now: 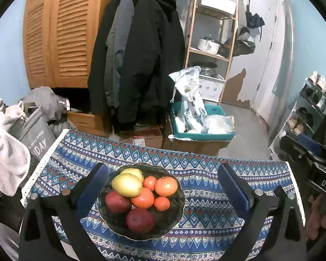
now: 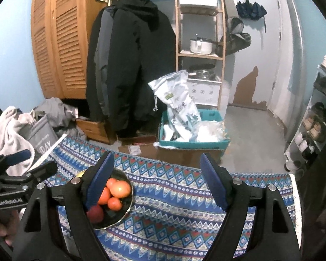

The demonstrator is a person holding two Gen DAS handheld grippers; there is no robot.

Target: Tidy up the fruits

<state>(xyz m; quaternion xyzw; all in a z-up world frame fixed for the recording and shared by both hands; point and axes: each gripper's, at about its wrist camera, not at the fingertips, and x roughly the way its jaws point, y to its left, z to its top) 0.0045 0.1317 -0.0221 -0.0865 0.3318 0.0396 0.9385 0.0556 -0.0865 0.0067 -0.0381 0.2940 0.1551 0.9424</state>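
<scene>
Left wrist view looks down past the left tool point(image 1: 163, 187), whose two blue-padded fingers point(image 1: 93, 184) stand spread wide with nothing between the pads; they frame the bowl from above without touching it. This dark bowl point(image 1: 176, 213) sits on the desk, which is covered by a blue patterned cloth point(image 1: 206, 174) with a white lace edge. All the fruit lies inside the bowl: two yellow-green mangoes point(image 1: 127, 184) at the far left, one partly behind the other, two red apples point(image 1: 117, 202) at the near left and near side, and four orange tangerines point(image 1: 166, 186) of different sizes on the right and in the middle, packed against one another. At the right edge of this view the other tool's black body shows, with fingers of a hand point(image 1: 319, 219) beneath it.

From the right wrist view, the right tool point(image 2: 156, 180) is partly spread and grips nothing; only cloth lies between its pads. The bowl point(image 2: 128, 208) is to the left, half hidden behind the left-side finger point(image 2: 100, 180), with tangerines point(image 2: 120, 188) and one apple point(image 2: 95, 213) visible. Beyond the desk hang dark coats point(image 2: 130, 65), beside a louvred wooden wardrobe point(image 2: 58, 43) and a teal bin point(image 2: 193, 145) on the floor.
</scene>
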